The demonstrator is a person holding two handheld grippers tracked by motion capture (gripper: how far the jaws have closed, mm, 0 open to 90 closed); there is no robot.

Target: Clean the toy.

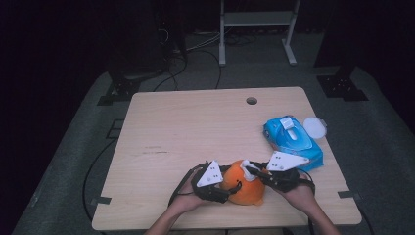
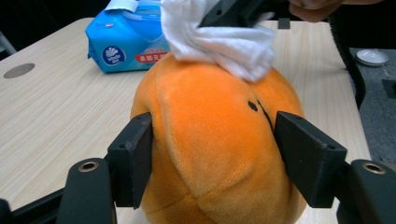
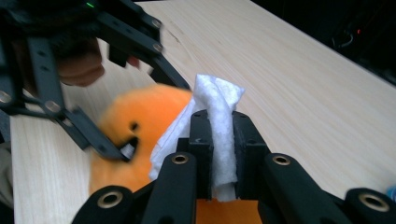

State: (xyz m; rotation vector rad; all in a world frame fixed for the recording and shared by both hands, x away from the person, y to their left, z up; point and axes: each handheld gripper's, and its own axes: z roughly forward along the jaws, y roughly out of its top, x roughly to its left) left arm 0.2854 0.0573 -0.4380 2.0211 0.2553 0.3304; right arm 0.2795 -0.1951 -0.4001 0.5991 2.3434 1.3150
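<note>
Near the table's [image 1: 161, 127] front edge, the left gripper [image 2: 212, 154] clamps the orange toy [image 2: 210, 154]; the left gripper view shows stitching. The right gripper [image 3: 219, 154] pinches a wipe [image 3: 217, 116] against the toy.

The right claw [image 3: 219, 154] rises from the bottom edge, and its two black jaws are pressed together on a folded white wipe [image 3: 217, 121]. The wipe stands up between the jaws and its top edge comes out above them; another part of it hangs to the left, against an orange plush toy [image 3: 135, 135]. The toy lies on the light wooden worktop [image 3: 299, 84] and shows small dark marks on its surface. At the upper left, the left claw [image 3: 93, 102] touches the toy, and a hand [image 3: 79, 70] is behind its black frame.
</note>
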